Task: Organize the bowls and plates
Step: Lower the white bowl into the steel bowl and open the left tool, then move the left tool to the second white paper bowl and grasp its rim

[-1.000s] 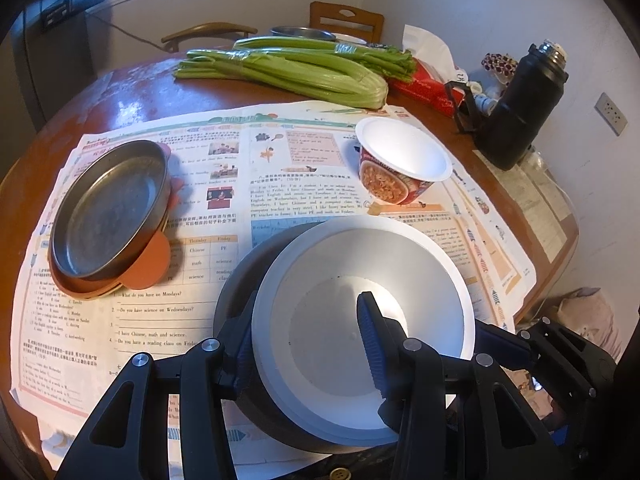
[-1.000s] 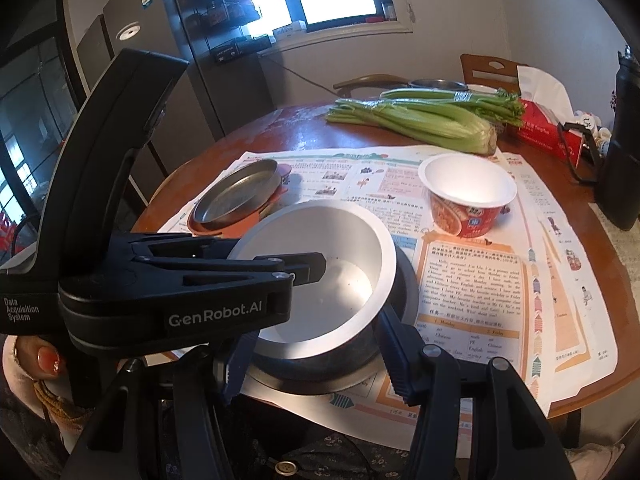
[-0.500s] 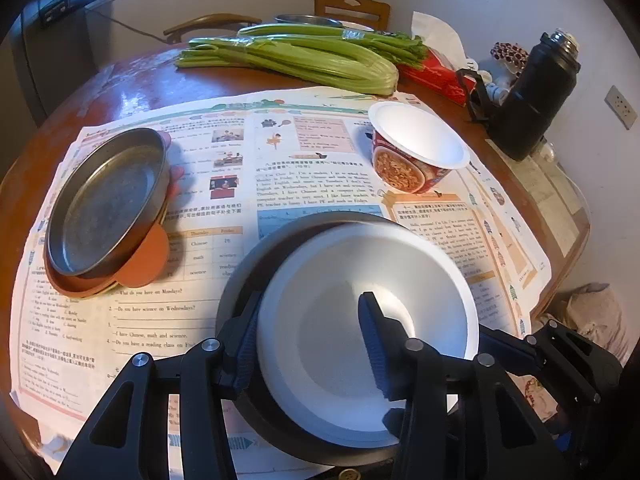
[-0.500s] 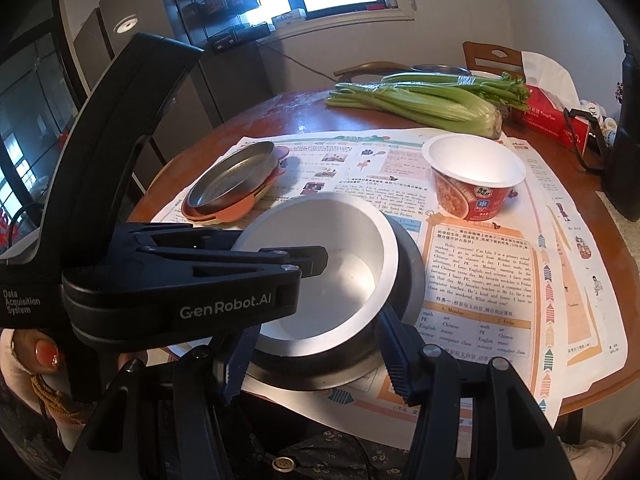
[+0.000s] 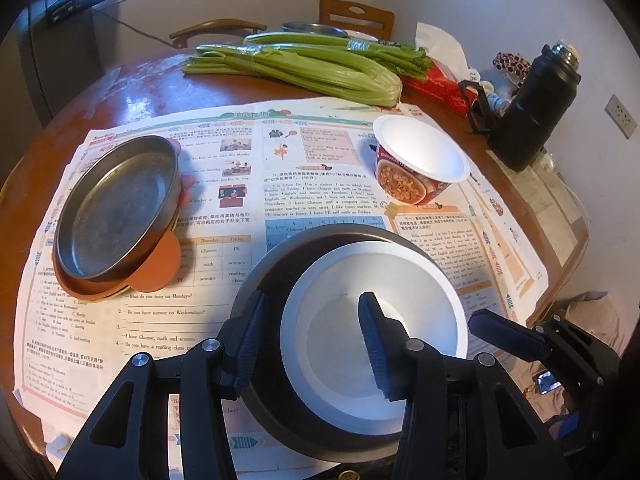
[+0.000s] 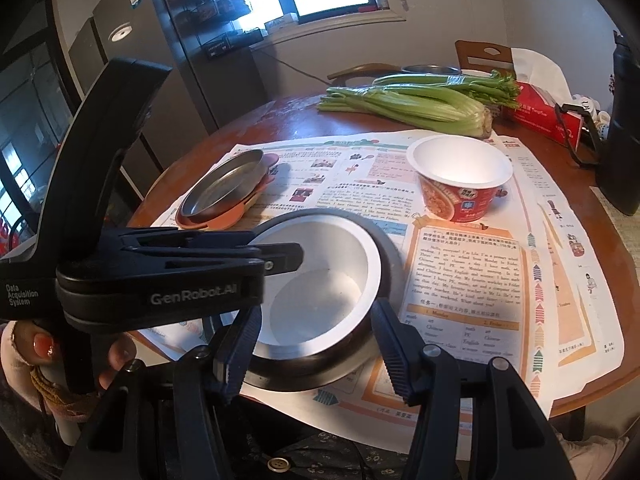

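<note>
A white bowl [image 5: 372,332] sits inside a dark metal bowl [image 5: 272,276] at the table's near edge; both show in the right wrist view, the white bowl [image 6: 320,292] and the dark one [image 6: 384,248]. My left gripper [image 5: 310,340] is open, its jaws astride the white bowl's left rim, one finger inside. My right gripper [image 6: 316,344] is open just before the bowls' near side. A steel plate [image 5: 116,208] lies on orange plates [image 5: 160,268] at the left. A paper noodle bowl [image 5: 420,160] stands further back.
Newspaper sheets [image 5: 224,184] cover the round wooden table [image 5: 80,116]. Celery bunches [image 5: 304,64], a red tissue box [image 5: 440,88] and a black flask [image 5: 536,108] stand at the back and right. Chairs [image 5: 356,16] are behind the table.
Both wrist views have drawn back and risen slightly; the white bowl now rests lower, nested in the dark bowl. The left jaws still straddle its rim.
</note>
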